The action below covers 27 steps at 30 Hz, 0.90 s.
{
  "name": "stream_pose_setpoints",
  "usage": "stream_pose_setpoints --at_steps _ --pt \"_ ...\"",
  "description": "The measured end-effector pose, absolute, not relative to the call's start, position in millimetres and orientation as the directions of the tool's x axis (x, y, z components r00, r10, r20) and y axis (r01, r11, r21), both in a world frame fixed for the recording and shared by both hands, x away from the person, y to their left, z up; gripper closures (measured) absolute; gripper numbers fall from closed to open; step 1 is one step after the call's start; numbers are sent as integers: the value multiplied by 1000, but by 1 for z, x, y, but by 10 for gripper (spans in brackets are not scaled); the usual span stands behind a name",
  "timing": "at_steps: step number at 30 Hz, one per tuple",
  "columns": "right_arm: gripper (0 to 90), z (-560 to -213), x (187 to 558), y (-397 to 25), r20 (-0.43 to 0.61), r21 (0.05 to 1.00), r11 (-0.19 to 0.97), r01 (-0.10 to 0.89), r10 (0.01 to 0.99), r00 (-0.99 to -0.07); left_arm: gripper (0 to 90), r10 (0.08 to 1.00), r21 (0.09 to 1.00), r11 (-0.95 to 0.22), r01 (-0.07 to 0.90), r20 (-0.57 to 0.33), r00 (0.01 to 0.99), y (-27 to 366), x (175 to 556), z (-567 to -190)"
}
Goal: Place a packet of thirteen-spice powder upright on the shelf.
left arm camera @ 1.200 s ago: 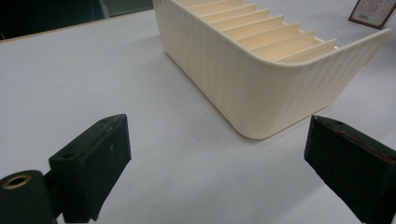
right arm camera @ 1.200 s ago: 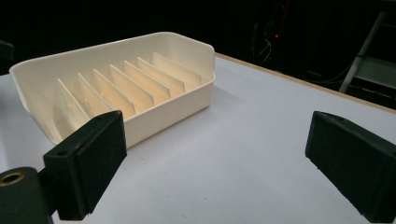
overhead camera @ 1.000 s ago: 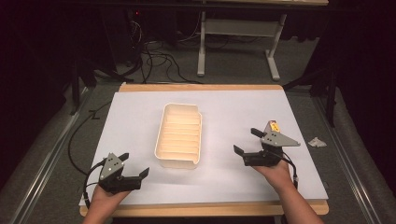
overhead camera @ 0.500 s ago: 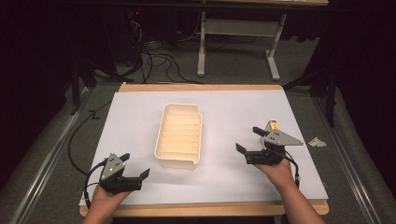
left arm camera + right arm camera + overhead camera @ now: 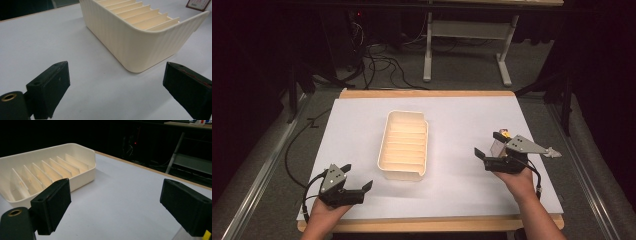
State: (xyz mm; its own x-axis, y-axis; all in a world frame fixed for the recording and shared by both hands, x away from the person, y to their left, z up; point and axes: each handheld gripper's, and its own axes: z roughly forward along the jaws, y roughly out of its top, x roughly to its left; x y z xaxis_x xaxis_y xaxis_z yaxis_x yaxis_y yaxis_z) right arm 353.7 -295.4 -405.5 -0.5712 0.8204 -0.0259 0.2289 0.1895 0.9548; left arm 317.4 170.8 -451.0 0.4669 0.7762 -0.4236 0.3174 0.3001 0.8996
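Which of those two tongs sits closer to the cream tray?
The left tongs, held near the table's front edge, sit closer: they lie just off the tray's near corner. The right tongs are held further off, across bare white paper.

High view: overhead from person's side, faces forward and down, far, whole table (image 5: pixel 362 115) in frame. Left gripper view: low, close, cream tray (image 5: pixel 135 37) just beyond jaws, toward right jaw. Right gripper view: low, tray (image 5: pixel 50 170) beyond left jaw. All three share tray (image 5: pixel 404 145), white tabletop.
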Motion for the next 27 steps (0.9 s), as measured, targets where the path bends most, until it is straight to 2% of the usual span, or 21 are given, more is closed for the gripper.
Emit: stream_pose_setpoints --at_steps 27 --pt "120 -403 351 -337 -17 961 139 240 894 -449 79 768 897 296 328 -428 477 165 323 -451"
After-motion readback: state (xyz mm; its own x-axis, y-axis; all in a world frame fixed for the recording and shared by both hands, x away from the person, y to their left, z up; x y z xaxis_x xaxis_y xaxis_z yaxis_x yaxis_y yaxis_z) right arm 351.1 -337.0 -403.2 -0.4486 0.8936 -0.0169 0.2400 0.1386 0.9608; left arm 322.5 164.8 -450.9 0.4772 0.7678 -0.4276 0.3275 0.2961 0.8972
